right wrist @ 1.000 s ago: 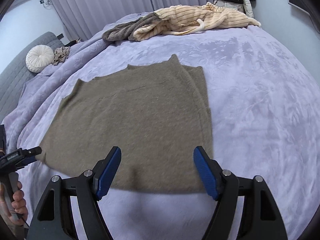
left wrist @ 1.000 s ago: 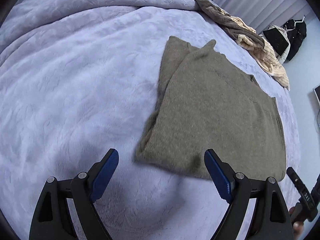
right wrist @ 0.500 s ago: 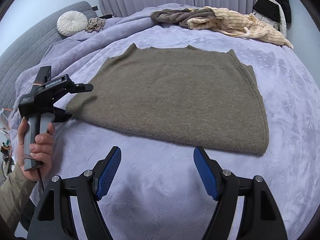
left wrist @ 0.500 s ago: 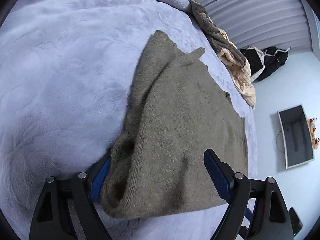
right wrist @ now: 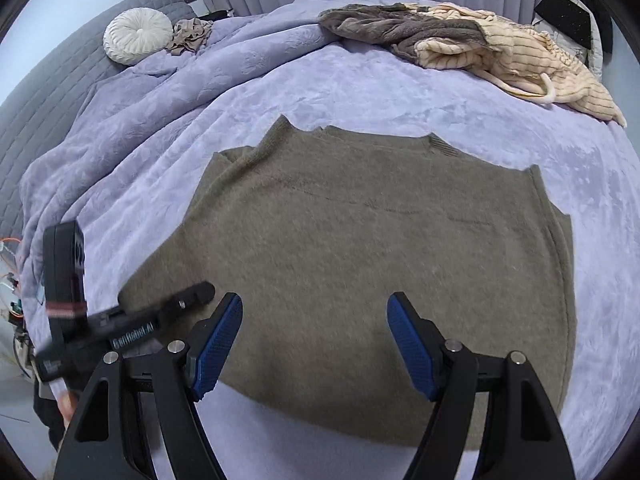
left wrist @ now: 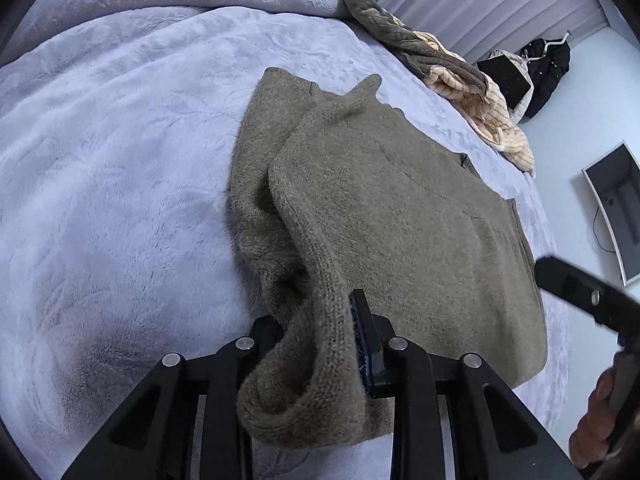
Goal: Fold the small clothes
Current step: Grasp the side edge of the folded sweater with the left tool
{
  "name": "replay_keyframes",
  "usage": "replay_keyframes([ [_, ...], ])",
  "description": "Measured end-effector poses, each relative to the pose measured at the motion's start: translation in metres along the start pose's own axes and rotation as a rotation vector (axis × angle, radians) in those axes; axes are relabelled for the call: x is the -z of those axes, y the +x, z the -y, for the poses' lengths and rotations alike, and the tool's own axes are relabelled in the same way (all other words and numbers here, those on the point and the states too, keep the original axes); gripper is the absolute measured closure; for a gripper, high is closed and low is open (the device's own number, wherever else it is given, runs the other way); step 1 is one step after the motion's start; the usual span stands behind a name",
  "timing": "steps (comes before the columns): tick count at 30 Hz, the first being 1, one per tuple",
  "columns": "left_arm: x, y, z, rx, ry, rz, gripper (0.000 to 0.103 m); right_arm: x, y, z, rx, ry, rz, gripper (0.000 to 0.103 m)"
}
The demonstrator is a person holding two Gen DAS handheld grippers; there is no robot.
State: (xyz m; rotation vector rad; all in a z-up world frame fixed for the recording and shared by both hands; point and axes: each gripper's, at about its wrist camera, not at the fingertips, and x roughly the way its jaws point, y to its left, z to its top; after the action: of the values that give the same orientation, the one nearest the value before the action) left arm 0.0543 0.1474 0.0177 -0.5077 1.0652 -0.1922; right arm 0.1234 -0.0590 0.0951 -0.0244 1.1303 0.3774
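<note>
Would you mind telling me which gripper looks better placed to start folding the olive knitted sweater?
Left, probably: the left gripper has just closed on the olive knitted sweater's bunched edge, while the right gripper hangs open and empty.

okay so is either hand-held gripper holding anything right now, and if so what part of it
Yes. The left hand-held gripper, whose jaws have just been closing, pinches the olive knit sweater at its bunched near corner. The right hand-held gripper stands open above the sweater, holding nothing.

Fuzzy knit sweater (right wrist: pixel 360 248), plush blanket (right wrist: pixel 400 80)
</note>
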Motion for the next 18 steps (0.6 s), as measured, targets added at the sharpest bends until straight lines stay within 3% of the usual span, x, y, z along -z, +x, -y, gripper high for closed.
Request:
replay_keyframes([
  [11,0.009,0.000,0.009,-0.067,0.111,0.068,0.073,-0.091,0.082,-0.053,0.018,-0.033,-0.176,0.025],
  [18,0.015,0.003,0.006,-0.057,0.124,0.108,0.073,-0.120,0.132,-0.085,0.016,-0.057,-0.326,0.025],
])
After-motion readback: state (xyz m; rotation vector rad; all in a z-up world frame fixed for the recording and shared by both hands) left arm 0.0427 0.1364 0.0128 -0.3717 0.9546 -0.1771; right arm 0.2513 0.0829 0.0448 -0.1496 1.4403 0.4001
